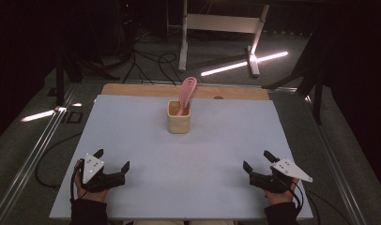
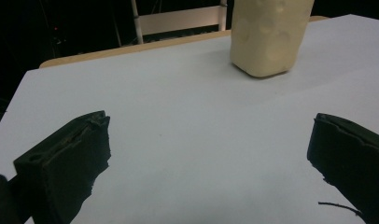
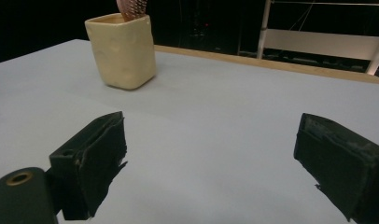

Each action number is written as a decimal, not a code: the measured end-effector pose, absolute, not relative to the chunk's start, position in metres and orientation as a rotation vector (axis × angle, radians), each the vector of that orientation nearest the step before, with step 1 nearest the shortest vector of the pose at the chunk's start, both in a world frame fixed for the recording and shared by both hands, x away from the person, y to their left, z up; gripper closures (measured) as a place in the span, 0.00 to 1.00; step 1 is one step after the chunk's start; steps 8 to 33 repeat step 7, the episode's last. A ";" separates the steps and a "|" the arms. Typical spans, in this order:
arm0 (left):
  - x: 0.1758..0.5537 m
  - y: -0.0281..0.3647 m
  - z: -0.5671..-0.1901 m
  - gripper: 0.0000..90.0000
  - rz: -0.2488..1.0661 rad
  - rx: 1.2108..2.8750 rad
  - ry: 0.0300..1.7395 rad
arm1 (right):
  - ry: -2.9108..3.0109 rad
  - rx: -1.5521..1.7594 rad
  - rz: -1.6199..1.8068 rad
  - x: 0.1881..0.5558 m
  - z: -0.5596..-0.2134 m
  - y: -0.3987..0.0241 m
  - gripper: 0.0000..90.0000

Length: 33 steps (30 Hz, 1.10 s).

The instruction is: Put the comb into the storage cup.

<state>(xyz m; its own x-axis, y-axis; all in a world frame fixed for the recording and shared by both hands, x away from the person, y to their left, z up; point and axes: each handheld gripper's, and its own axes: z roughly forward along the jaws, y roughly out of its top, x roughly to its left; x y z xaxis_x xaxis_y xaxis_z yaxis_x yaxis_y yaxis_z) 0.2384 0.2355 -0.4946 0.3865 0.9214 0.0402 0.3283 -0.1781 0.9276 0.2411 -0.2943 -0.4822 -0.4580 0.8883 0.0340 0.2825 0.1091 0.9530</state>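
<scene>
I find the left hand-held gripper (image 1: 112, 160) near the worktop's (image 1: 146, 140) near left corner, jaws spread wide with nothing between them. The right hand-held gripper (image 1: 256, 159) sits near the near right corner in the same condition: jaws apart, nothing held. The cream holder (image 1: 178, 116) stands upright (toward the far edge, about midway between the side edges), well apart from both grippers. A pink utensil (image 1: 186, 93) stands in it, leaning slightly and rising above the rim. Both of my hands rest at the near edge.
</scene>
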 end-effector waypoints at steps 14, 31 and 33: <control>0.238 0.239 -0.494 0.00 0.788 1.706 1.114 | 1.827 1.136 1.361 0.242 -0.484 -0.294 0.10; 0.238 0.239 -0.494 0.00 0.788 1.706 1.114 | 1.827 1.136 1.361 0.242 -0.484 -0.294 0.10; 0.238 0.239 -0.494 0.00 0.788 1.706 1.114 | 1.827 1.136 1.361 0.242 -0.484 -0.294 0.10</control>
